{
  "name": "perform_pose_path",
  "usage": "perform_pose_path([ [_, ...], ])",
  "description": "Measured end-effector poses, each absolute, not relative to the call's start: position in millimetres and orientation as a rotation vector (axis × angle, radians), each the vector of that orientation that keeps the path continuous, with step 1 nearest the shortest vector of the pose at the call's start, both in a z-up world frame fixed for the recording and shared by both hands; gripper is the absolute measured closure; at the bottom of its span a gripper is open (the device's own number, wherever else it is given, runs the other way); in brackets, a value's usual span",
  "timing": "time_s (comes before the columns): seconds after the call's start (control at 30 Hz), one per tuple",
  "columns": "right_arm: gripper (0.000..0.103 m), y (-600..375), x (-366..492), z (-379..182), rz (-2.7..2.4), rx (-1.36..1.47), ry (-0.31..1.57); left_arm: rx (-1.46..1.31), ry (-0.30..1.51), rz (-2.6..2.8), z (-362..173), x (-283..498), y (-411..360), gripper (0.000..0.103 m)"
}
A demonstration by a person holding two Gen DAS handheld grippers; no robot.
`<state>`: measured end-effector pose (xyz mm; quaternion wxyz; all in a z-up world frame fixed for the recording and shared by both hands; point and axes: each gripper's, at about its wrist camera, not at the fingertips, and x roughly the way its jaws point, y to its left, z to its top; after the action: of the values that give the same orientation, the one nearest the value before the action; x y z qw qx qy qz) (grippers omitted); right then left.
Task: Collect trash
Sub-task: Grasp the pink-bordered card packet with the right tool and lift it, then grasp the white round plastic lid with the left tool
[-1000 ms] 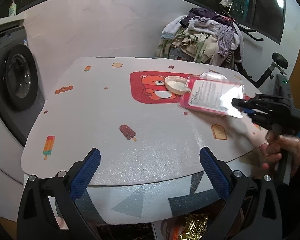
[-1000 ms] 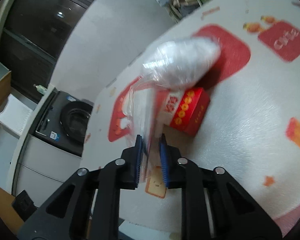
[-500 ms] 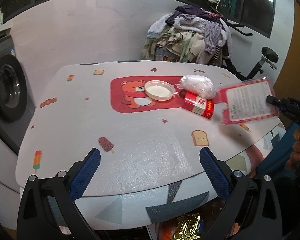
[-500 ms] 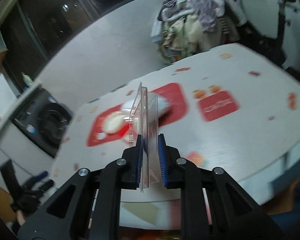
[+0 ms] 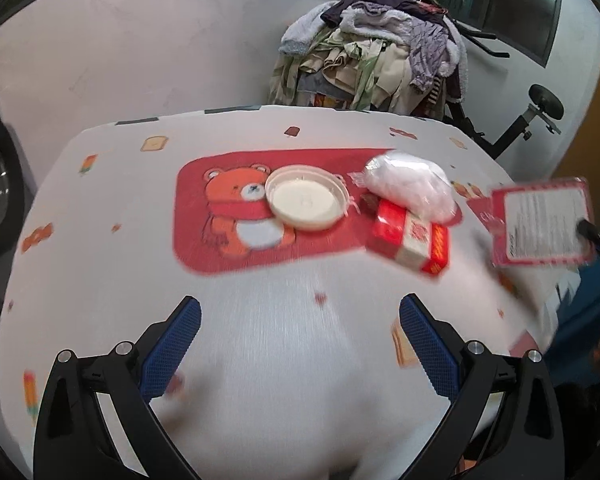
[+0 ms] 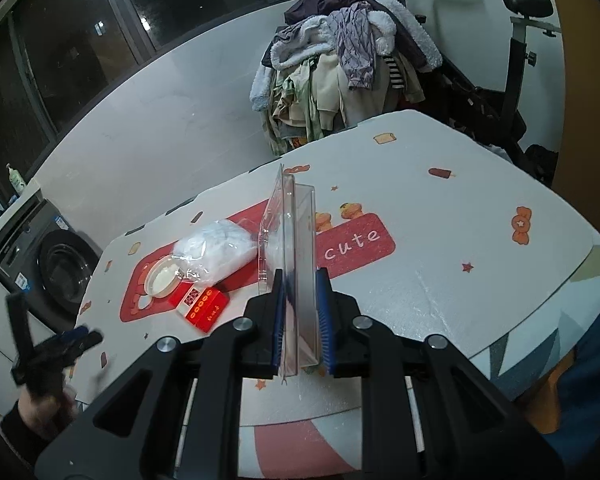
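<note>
Fingers of the right gripper (image 6: pixel 300 320) clamp a clear plastic package (image 6: pixel 290 248) above the table (image 6: pixel 440 248), while the left gripper (image 5: pixel 300 344) hangs spread wide and empty, short of the lid (image 5: pixel 306 202), red box (image 5: pixel 412 240) and bag (image 5: pixel 410 184).

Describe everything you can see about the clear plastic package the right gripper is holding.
The clear plastic package is a flat, rigid-looking blister pack: a transparent shell with a raised pocket, backed by a red-bordered card with a white printed label. The right gripper has its blue-padded jaws shut on its lower edge, holding it edge-on and upright in the right wrist view, lifted clear of the table. Nothing but the jaws touches it. Whether anything is inside cannot be told.
</note>
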<state>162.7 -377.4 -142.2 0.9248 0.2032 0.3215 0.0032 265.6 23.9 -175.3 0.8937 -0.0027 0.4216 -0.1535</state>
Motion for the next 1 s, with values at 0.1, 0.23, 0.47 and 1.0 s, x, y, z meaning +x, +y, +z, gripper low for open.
perform_pose_path([
  [0.1, 0.084, -382.7, 171.3, -149.8, 0.006, 0.425, 0.673, 0.028, 0.909, -0.334, -185.0, 301.1, 11.5, 0.006],
  [0.23, 0.084, -387.4, 176.3, -154.3, 0.008, 0.439, 0.674, 0.054, 0.949, -0.338, -195.8, 342.3, -3.2, 0.006],
  [0.47, 0.084, -394.0, 184.1, -156.1, 0.026, 0.452, 0.664, -0.112, 1.007, -0.273, -208.0, 398.1, 8.0, 0.023],
  [1.0, 0.084, -382.7, 184.1, -149.3, 0.055, 0.428, 0.665, -0.083, 1.022, -0.276, -200.5, 380.2, 21.5, 0.099],
])
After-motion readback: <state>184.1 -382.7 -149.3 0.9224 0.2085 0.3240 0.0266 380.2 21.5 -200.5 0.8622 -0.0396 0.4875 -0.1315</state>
